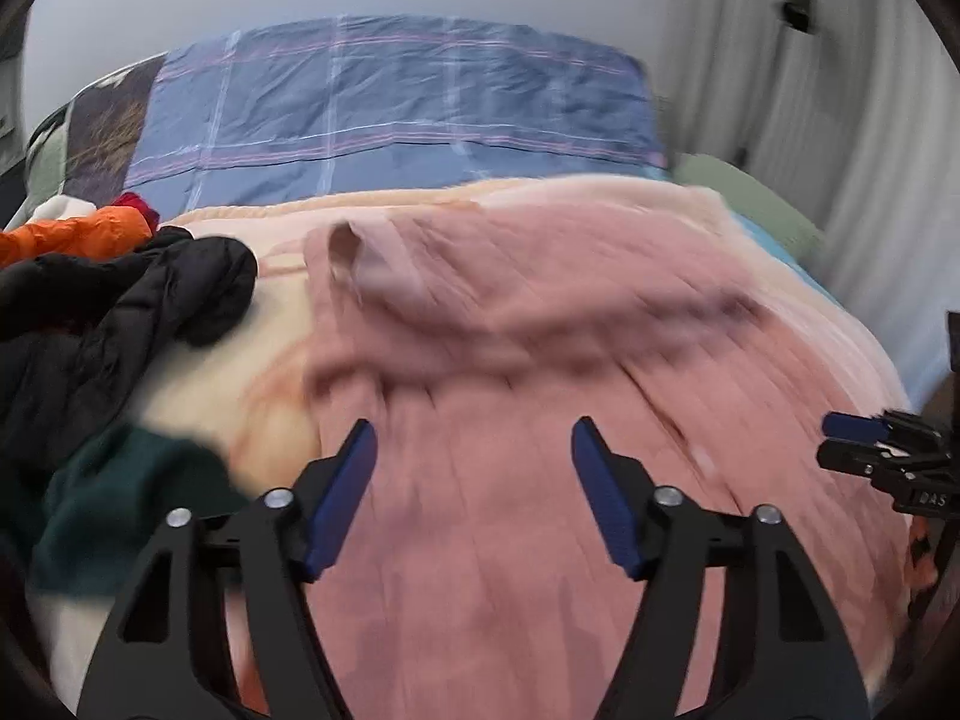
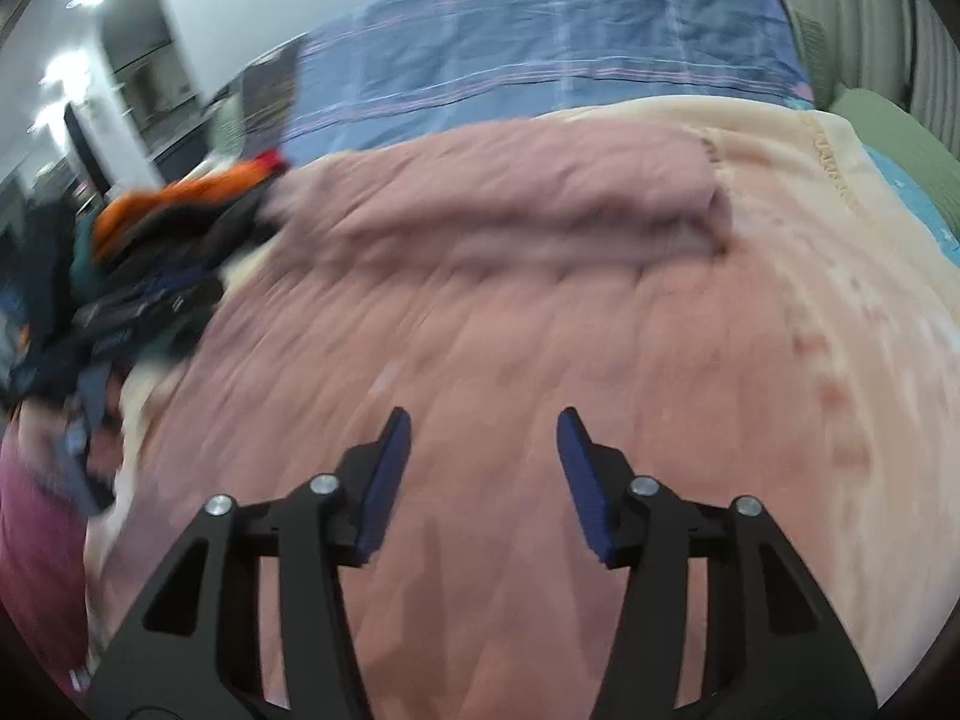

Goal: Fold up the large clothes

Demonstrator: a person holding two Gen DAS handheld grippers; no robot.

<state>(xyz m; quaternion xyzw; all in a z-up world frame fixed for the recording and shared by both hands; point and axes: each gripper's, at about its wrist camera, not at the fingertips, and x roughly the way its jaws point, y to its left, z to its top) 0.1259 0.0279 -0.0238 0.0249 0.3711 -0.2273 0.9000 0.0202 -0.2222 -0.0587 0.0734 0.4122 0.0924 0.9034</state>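
Right now your bed (image 1: pixel 420 120) fills both views, with one blue plaid quilt (image 2: pixel 540 48) across its far end and one cream blanket (image 2: pixel 810 228) spread nearer you. On that blanket lies the one pink garment (image 1: pixel 540 390), the large piece you are folding, stretched wide across the middle of the bed and reaching under both pairs of tongs. Judging by how it lies, the job is partly done: a long fold or rolled band runs along its far side, and one sleeve end (image 1: pixel 366 258) sits turned over near the far left corner, but the near part is one broad open sheet, so more folds look to be needed before it becomes a compact stack. To your left sits one heap of unfolded clothes (image 1: pixel 108 312); you can make out a black puffy jacket, something orange, something dark green and a scrap of red, though blur keeps the count of pieces uncertain. Your left tongs (image 1: pixel 474 438) stand apart over the pink cloth with nothing between the pads. Your right tongs (image 2: pixel 485 429) are likewise parted and empty, hovering over the same garment.
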